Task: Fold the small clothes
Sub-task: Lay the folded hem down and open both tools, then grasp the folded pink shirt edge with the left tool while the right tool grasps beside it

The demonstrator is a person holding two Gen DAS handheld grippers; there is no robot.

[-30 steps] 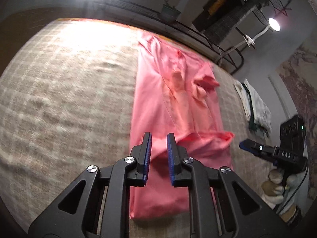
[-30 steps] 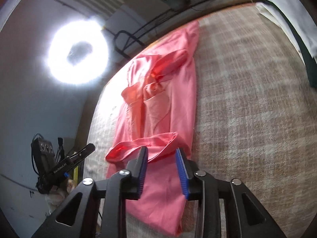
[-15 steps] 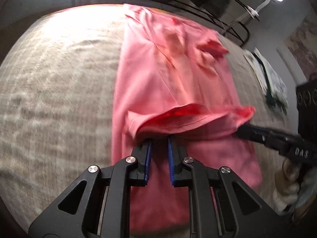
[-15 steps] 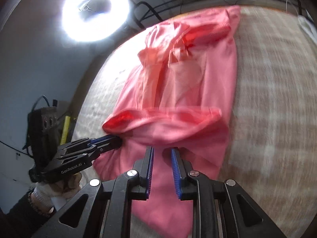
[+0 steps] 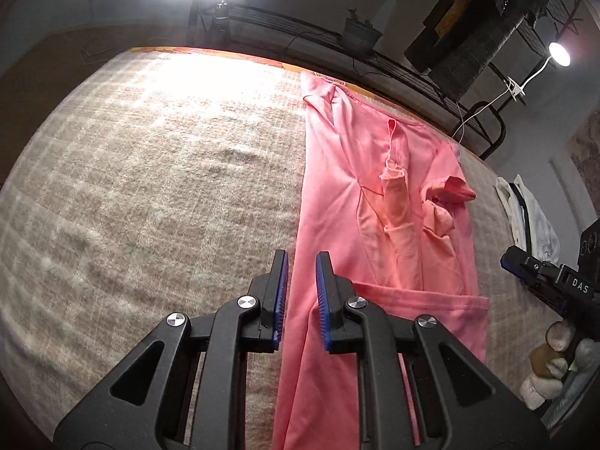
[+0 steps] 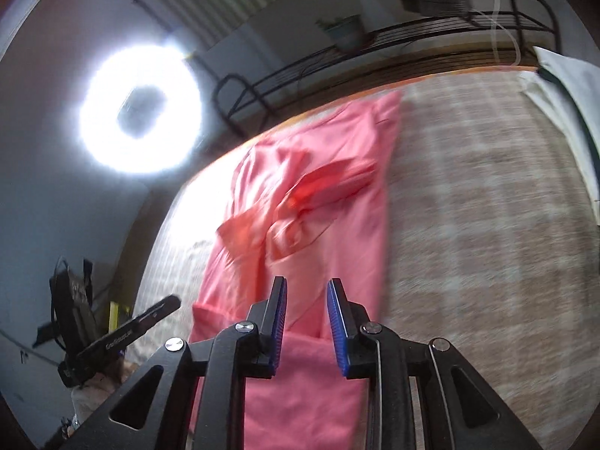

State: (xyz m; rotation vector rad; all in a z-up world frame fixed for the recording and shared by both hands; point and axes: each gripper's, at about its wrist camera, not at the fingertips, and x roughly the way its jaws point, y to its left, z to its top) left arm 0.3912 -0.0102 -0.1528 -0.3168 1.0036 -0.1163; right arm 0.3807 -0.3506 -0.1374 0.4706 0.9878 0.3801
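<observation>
A beige woven blanket point(image 5: 150, 187) fills both views. A pink garment point(image 5: 375, 225) lies lengthwise on it, running from upper centre to the bottom edge, its near end folded over. The left gripper point(image 5: 302, 281), jaws slightly parted and empty, hovers over the garment's left edge. The right gripper point(image 6: 305, 307), jaws just widened, holds nothing above the folded hem.
</observation>
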